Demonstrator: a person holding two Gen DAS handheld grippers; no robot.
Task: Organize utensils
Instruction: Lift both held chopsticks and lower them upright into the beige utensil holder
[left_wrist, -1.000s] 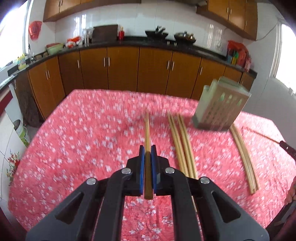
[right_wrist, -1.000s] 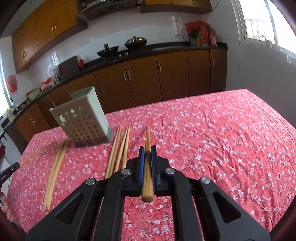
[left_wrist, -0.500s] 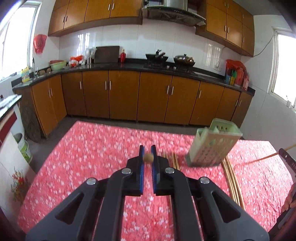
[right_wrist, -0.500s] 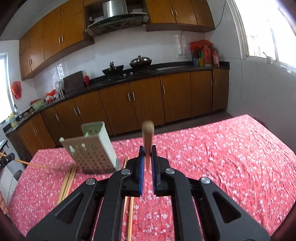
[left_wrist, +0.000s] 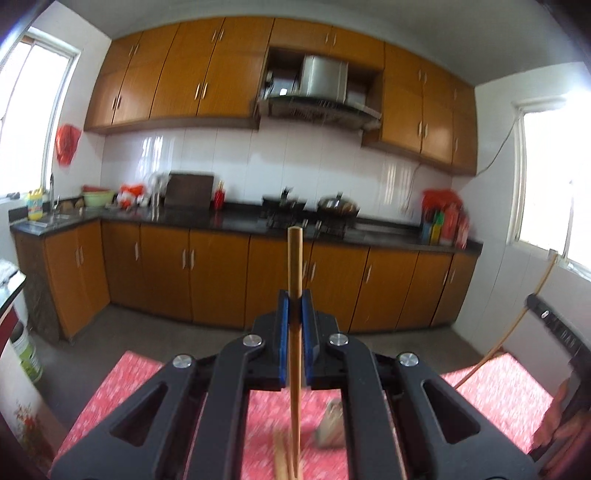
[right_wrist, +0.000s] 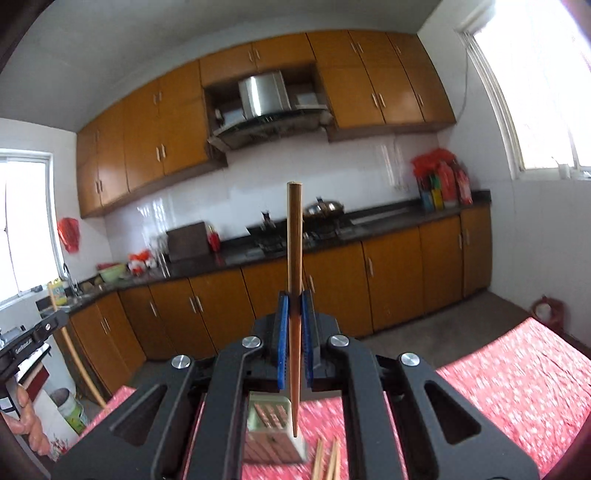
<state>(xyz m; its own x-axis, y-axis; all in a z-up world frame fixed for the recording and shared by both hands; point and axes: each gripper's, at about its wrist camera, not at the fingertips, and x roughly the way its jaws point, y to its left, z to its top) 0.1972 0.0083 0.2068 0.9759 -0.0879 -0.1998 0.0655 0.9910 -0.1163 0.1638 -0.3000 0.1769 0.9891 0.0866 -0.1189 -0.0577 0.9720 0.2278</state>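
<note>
Left wrist view: left tongs (left_wrist: 294, 325) clamped on an upright chopstick (left_wrist: 294, 280), above the red floral tabletop (left_wrist: 509, 387). Right wrist view: right tongs (right_wrist: 294, 325) clamped on another chopstick (right_wrist: 294, 258), tip over the pale utensil holder (right_wrist: 271, 435); loose chopsticks (right_wrist: 327, 461) beside it, towards the near edge.

No legible text anywhere.

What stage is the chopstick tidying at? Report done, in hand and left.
Done: nothing shows inside the holder yet. In hand: the left gripper is shut on one chopstick, and the right gripper is shut on another chopstick, both raised above the table. Left: put these two in the holder, then gather the loose chopsticks beside it.
</note>
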